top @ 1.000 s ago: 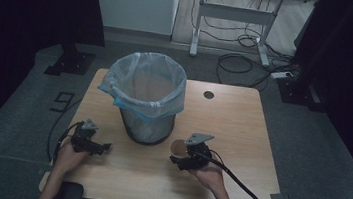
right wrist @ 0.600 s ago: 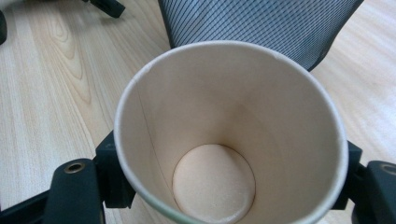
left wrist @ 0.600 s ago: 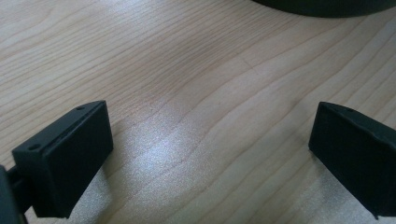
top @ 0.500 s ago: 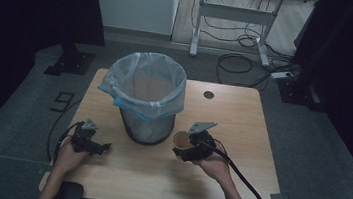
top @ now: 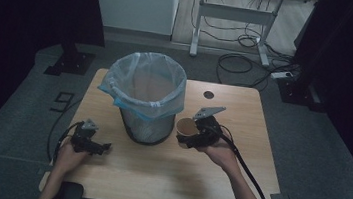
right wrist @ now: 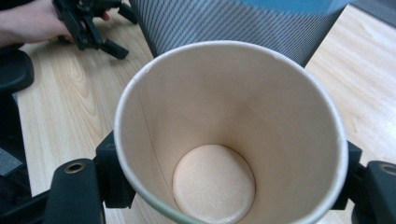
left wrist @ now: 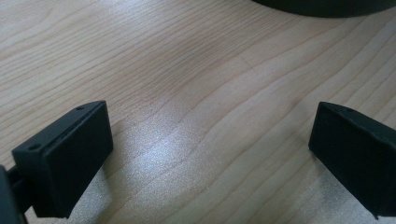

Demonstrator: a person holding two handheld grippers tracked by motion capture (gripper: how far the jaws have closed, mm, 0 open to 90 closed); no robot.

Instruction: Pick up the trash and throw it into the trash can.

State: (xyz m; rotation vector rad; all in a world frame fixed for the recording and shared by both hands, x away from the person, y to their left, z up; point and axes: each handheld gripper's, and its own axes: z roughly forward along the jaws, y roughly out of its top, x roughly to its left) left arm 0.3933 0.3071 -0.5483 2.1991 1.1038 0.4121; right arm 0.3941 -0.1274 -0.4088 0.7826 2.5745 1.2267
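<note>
The right hand-held gripper (top: pixel 186 140) clamps an empty, upright tan paper cup (top: pixel 187 127) just beside the grey mesh waste bin lined with a pale blue plastic bag (top: pixel 145 96), above the light wooden counter (top: pixel 166 171). Near the bin's other side, the left hand-held gripper (top: pixel 101 147) rests wide open, holding nothing.

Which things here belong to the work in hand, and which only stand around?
In the work:
- paper cup, clamped in the right gripper
- lined waste bin

Standing around:
- left gripper, open on the table
- desk frame
- floor cables
</note>
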